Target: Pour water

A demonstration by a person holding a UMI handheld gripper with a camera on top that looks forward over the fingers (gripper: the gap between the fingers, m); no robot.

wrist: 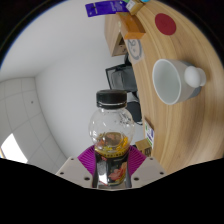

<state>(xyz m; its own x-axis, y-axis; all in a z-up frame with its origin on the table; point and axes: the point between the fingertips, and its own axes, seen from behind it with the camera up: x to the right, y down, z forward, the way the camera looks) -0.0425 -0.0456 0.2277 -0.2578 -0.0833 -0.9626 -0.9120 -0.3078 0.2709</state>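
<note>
Fingers of the gripper close around the lower body of a clear bottle, their magenta pads pressing on it from both sides, so the opening is only as wide as the bottle itself. Bottle and gripper appear tilted together, since the whole scene beyond them lies on its side. The bottle has a dark cap that is on, a rounded transparent shoulder, and a yellow and orange label low down between the fingers. Whether any water is inside cannot be told.

Beyond the bottle and off to the right of the fingers runs a light wooden table. On it, well ahead of the gripper, sits a white cup with its open mouth facing the camera and a handle on the far side. Farther along the tabletop is a red round coaster, and near it an orange box. At the far end stands a blue carton. Just beyond the bottle cap, beside the table edge, is a dark chair-like shape. To the left of the fingers spreads a pale wall.
</note>
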